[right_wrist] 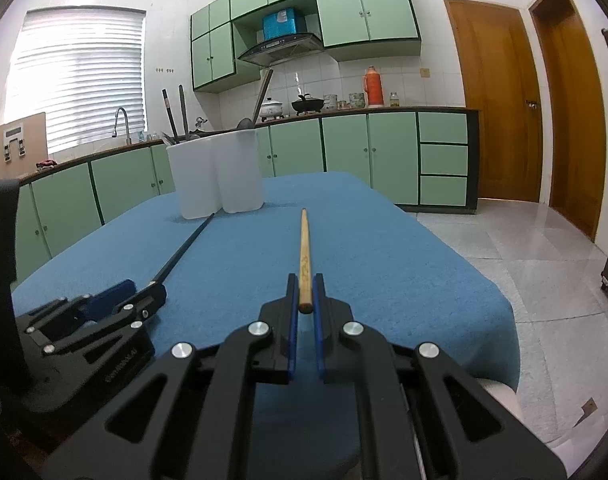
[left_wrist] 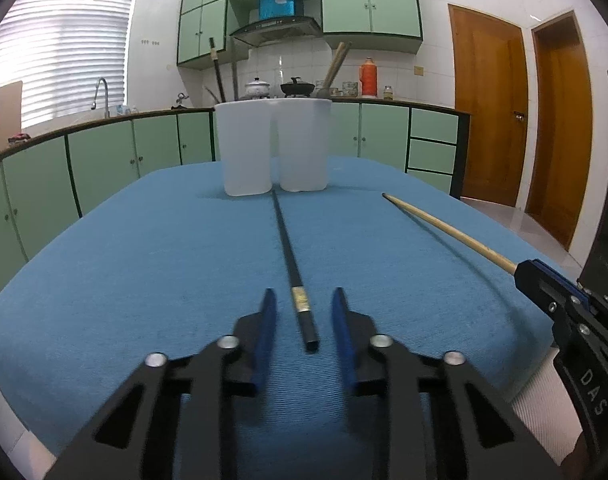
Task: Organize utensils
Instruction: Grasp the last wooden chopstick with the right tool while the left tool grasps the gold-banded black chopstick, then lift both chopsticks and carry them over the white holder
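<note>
Left gripper (left_wrist: 304,312): jaws apart, the butt end of the black chopstick (left_wrist: 288,256) lying between them on the blue tabletop (left_wrist: 144,264), pads not touching it. Its tip reaches the base of the white holder (left_wrist: 274,148). Right gripper (right_wrist: 304,294): pressed together, pinching the butt of the wooden chopstick (right_wrist: 304,248), which points toward the holder.

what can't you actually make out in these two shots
- Holder contents: both views, its white walls hide all but the handles sticking out the top.
- Black chopstick tip: left wrist view, it runs in behind the holder's base.
- Left gripper pads: left wrist view, motion blur.
- Wooden chopstick marking: right wrist view, too small to read.
</note>
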`<state>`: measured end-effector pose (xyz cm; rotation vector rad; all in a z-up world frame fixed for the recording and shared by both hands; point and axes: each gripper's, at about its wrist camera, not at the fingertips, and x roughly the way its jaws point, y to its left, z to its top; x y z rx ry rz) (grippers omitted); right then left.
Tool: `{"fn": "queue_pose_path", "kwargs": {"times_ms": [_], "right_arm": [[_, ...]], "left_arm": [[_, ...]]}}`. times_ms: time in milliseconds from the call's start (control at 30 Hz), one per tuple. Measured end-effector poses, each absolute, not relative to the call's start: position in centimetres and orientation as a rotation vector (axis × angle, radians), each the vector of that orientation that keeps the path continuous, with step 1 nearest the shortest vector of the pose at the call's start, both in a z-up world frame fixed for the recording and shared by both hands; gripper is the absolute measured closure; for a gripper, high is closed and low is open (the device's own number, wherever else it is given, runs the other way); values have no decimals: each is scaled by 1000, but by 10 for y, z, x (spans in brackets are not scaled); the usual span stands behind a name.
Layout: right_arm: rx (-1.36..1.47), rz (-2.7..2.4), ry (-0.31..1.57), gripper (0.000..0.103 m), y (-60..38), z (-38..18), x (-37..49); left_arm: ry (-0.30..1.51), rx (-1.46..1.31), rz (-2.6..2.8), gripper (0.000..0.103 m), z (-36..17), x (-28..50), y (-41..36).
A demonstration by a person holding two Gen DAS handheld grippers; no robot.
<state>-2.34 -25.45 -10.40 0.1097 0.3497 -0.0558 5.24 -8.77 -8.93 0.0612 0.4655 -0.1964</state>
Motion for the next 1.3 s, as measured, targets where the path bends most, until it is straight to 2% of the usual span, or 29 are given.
{"fn": "queue_pose_path", "kwargs": {"times_ms": [67, 200, 500, 700, 1000, 1300], "right_arm": [[113, -55, 347, 97, -256, -104, -25], [117, -47, 342, 97, -259, -103, -27], [100, -36, 315, 97, -262, -94, -35], [89, -9, 266, 97, -263, -74, -38], [114, 47, 206, 97, -271, -23, -28], [129, 156, 177, 97, -277, 49, 0]], "left_arm": [[464, 66, -197, 91, -89, 52, -91], [471, 52, -190, 96, -87, 54, -89], [454, 36, -202, 96, -72, 45, -79], [395, 25, -209, 96, -43, 31, -67], [299, 3, -254, 96, 10, 23, -57], [256, -15, -311, 96, 68, 40, -47]]}}
